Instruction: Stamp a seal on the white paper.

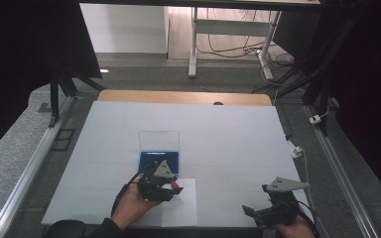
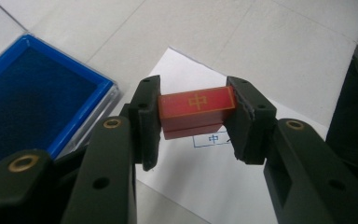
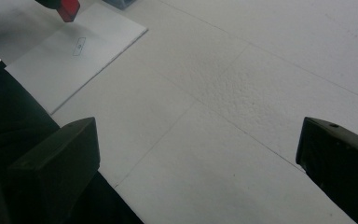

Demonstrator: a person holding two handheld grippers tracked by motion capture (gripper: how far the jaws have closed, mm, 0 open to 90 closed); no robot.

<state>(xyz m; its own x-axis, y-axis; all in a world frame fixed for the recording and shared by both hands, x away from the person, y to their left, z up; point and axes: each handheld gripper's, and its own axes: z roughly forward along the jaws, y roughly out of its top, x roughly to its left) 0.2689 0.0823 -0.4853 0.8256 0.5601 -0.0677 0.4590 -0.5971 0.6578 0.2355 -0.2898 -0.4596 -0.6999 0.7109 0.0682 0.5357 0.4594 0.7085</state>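
Overhead and tool-mounted views of a white-covered counter (image 1: 228,134). One container is present: a shallow blue case (image 2: 37,98) with a dark blue lining, nothing visible lying in it, and a clear lid (image 1: 158,140) standing upright at its far edge. Just beside the case, toward the person, lies one white sheet of paper (image 2: 200,177) bearing one small blue-outlined printed mark (image 2: 213,138). One red block stamp (image 2: 196,109), with a gold character and gold border on its upper face, is held just over the sheet, directly above the printed mark; whether its underside touches the paper cannot be told. The left tool (image 2: 193,122) has its two black jaws clamped on the opposite ends of the stamp, held by the person's left hand (image 1: 131,203). The right tool (image 1: 258,212), held near the counter's near right corner and well apart from the sheet, has its jaws spread wide over bare counter, gripping nothing. Counts: one case, one lid, one sheet, one stamp, two tools.
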